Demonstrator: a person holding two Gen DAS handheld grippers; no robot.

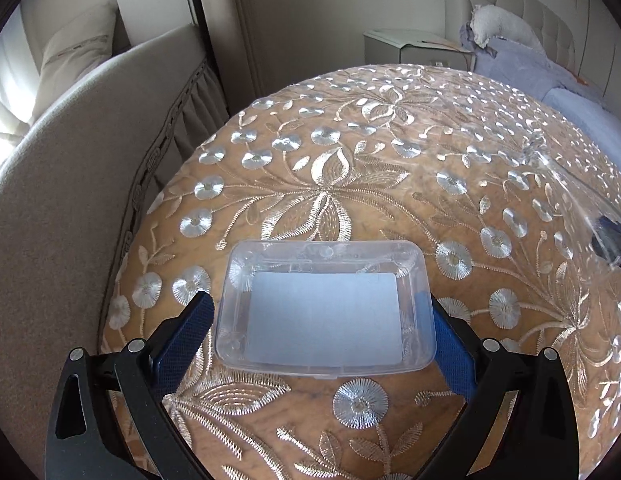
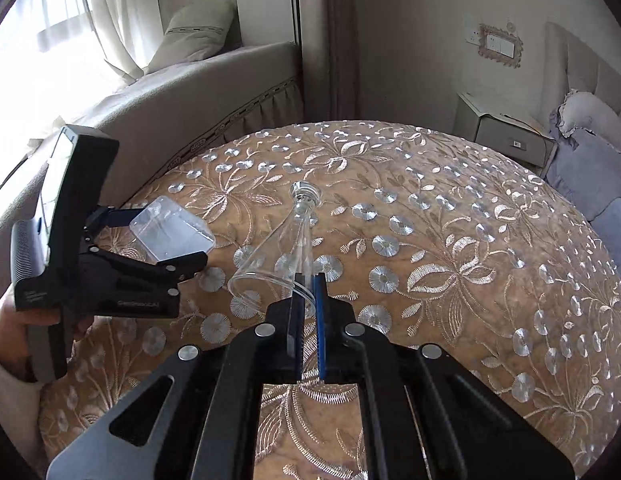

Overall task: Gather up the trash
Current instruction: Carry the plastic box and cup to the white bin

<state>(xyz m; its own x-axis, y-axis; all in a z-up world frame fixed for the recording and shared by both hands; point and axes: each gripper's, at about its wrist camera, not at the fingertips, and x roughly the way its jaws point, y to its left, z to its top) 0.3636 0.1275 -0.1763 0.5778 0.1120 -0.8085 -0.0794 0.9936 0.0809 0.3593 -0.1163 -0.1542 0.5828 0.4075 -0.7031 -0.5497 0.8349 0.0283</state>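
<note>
My left gripper (image 1: 316,302) is shut on a clear rectangular plastic box (image 1: 326,312), one blue pad on each short side. The right wrist view shows the same box (image 2: 170,232) tilted in that gripper (image 2: 160,236), just over the left part of the round table (image 2: 450,248). My right gripper (image 2: 308,280) is shut on the rim of a clear cone-shaped plastic cup (image 2: 286,240). The cup's narrow stem end points away, over the cloth. In the left wrist view, the cup (image 1: 566,184) and the right gripper (image 1: 608,236) show at the right edge.
The table (image 1: 350,152) carries a tan cloth with silver embroidered flowers. A beige window seat (image 2: 198,92) with a pillow curves behind it on the left. A nightstand (image 2: 506,132) and a bed with lilac bedding (image 2: 586,160) stand at the right. A person's hand (image 2: 6,320) holds the left gripper.
</note>
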